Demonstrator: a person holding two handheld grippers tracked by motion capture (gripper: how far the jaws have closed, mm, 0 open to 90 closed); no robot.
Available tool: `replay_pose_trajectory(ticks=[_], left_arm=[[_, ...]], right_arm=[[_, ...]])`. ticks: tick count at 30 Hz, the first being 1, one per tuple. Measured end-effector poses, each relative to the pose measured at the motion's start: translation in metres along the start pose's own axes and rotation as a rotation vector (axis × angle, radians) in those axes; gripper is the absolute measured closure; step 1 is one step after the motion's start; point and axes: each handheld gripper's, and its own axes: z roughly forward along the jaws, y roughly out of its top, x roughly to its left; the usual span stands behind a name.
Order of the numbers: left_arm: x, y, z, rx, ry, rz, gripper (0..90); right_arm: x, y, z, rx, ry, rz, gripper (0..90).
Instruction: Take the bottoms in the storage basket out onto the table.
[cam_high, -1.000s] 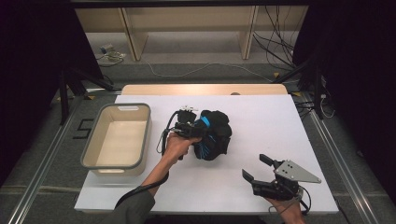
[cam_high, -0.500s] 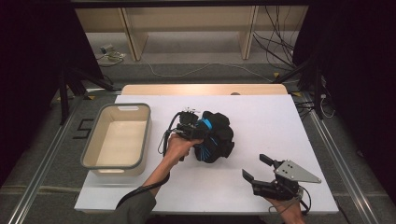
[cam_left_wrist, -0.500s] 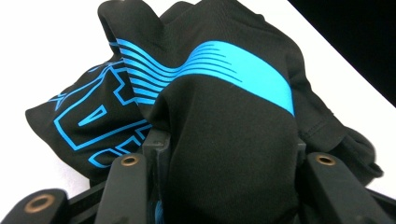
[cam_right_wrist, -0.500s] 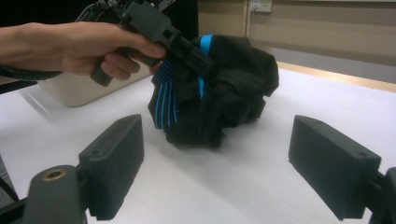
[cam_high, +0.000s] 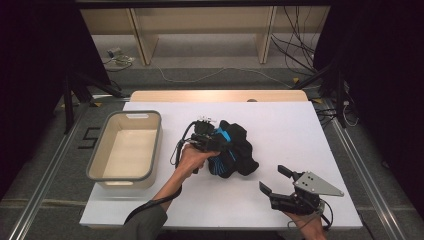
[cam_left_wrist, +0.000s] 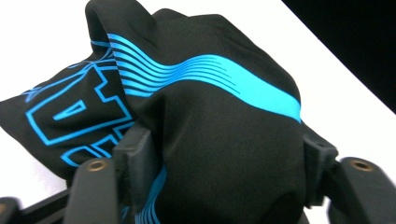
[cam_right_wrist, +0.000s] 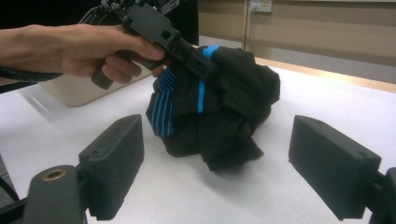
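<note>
At table centre, left gripper (cam_high: 216, 141) jaws, just opening, flank a crumpled black-and-blue jersey (cam_high: 235, 149); near right, right gripper (cam_high: 276, 180) rests wide open, empty.

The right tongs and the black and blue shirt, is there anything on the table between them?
No. In the right gripper view, bare white table lies between the open right tongs and the crumpled black and blue shirt. The high view shows the same.

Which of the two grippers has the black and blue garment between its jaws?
The left gripper: a fold of the bunched garment sits between its jaws. The right gripper stands open, apart from it.
</note>
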Motion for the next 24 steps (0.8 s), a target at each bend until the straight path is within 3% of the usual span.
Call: replay_pose_trajectory(ticks=[12,24], left_arm=[[-0.009,0.007,-0.015,-0.043,-0.036,0.005,28.0],[-0.007,0.002,-0.028,-0.074,-0.048,-0.009,24.7]], right_arm=[[0.000,0.000,0.000,0.000,-0.002,0.001,19.0],[0.000,0.000,0.000,0.002,-0.004,0.001,18.9]])
